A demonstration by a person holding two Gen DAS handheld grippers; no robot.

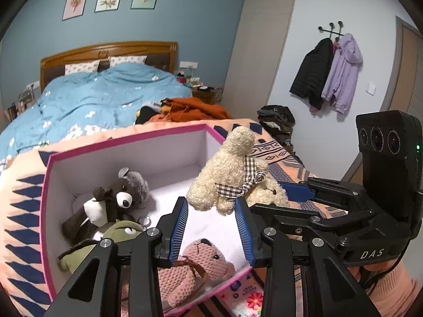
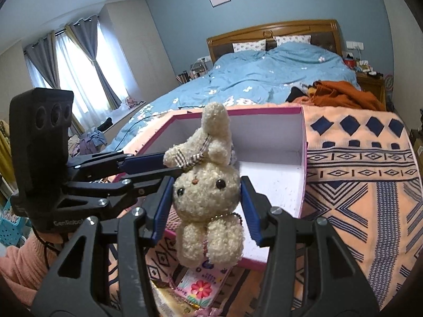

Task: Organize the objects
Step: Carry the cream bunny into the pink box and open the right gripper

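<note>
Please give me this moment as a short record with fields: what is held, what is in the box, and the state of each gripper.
held: cream rabbit plush, above the pink box
right gripper: shut on the rabbit
left gripper: open, over the box
in box: grey bear, green plush, pink knitted bear
under box: orange patterned blanket

Curly fleece rabbit [image 2: 208, 206]; matt card box [image 1: 127, 158]; ribbed blue tool pads [image 2: 161, 208].
</note>
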